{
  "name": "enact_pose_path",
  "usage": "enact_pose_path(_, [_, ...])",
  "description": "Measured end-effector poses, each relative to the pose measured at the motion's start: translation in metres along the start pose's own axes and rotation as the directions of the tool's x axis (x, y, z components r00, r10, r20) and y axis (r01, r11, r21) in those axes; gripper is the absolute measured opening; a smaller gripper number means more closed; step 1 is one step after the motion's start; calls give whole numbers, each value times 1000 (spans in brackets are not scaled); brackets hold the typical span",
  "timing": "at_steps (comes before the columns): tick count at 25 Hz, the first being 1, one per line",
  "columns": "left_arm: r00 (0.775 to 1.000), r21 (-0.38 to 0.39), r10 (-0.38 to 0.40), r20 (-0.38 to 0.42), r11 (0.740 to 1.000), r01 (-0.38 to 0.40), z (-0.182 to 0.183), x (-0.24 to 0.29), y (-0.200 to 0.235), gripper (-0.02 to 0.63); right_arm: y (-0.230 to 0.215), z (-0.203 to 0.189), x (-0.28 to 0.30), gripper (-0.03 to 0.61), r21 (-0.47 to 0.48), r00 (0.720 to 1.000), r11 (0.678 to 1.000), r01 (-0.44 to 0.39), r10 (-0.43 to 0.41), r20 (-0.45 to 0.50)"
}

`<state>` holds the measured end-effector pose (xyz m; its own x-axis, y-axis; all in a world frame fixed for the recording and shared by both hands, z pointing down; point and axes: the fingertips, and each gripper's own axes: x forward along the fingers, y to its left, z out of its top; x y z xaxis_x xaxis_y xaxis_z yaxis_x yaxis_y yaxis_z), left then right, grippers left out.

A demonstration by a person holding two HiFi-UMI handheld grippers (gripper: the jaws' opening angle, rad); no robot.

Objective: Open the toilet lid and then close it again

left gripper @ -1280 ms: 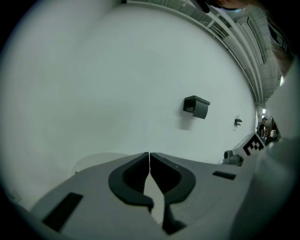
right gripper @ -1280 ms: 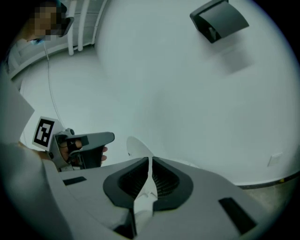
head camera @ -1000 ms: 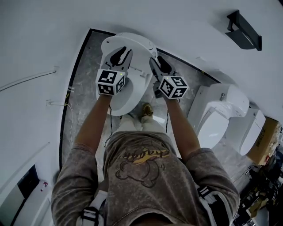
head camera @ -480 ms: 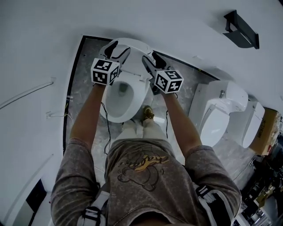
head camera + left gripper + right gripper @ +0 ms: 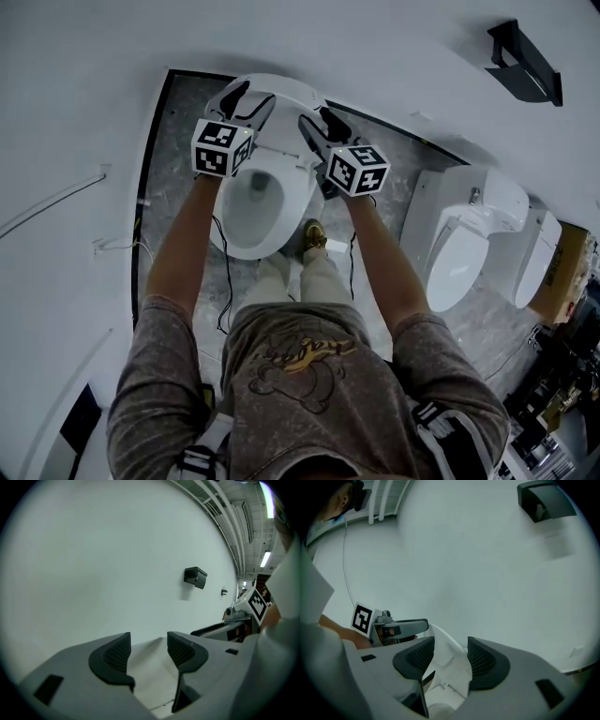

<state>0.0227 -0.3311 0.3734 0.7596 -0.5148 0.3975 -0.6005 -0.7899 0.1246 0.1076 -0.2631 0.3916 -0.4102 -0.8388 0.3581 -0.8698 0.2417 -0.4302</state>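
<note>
Two grippers are up at the toilet lid (image 5: 286, 91), which stands raised at the back edge of the toilet bowl (image 5: 234, 239), close to the white wall (image 5: 394, 47). The bowl is open.

Your left gripper (image 5: 246, 98) is at the lid's left side. Its jaws have just been opening and now stand wide apart. The left gripper view shows the lid's white surface in the gap, with neither pad pressing on it.

Your right gripper (image 5: 321, 122) is at the lid's right side. Its jaws have also just been opening and are spread just as wide. The right gripper view shows white lid plastic between the pads, not clamped. Neither gripper has hold of anything.

The room is all plain white walls. The floor (image 5: 183, 150) is a grey marbled strip with a dark trim (image 5: 139, 216) along its left edge. The toilet sits at the strip's far end, against the wall. You stand at the bowl's near edge, one shoe (image 5: 312, 234) just beside its rim.

A black bracket (image 5: 525, 61) is mounted high on the wall, toward the right. A second toilet (image 5: 464, 253), lid up, stands to the right, well apart from yours, with a third toilet (image 5: 539, 253) just beyond it. A cardboard box (image 5: 562, 291) sits at the far right edge. There is dark clutter in the lower right corner, too small to make out.
</note>
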Motion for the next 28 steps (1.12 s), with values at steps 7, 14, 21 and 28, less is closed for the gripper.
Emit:
enact_pose_path(7, [1000,-66,-21,1,998,21,-4,-24,-13,249,17,-9,-17,219,3,1000,1000,-26,26,-3])
enact_pose_path(14, [1000,-134,-13,7,991,14,-15,-68,-30,249,45,-32,-43,219,2,999,999,-48,48,-19])
enact_pose_path(21, [1000,-154,23,-19,988,-26,-43,-120,-50,247,79,-69,-73,219,14,992,995,-101,101,-76])
enact_pose_path(28, [996,-234,69,-58,969,-80,-93,-181,-71,228,118,-127,-101,195,65,967,982,-178,187,-175])
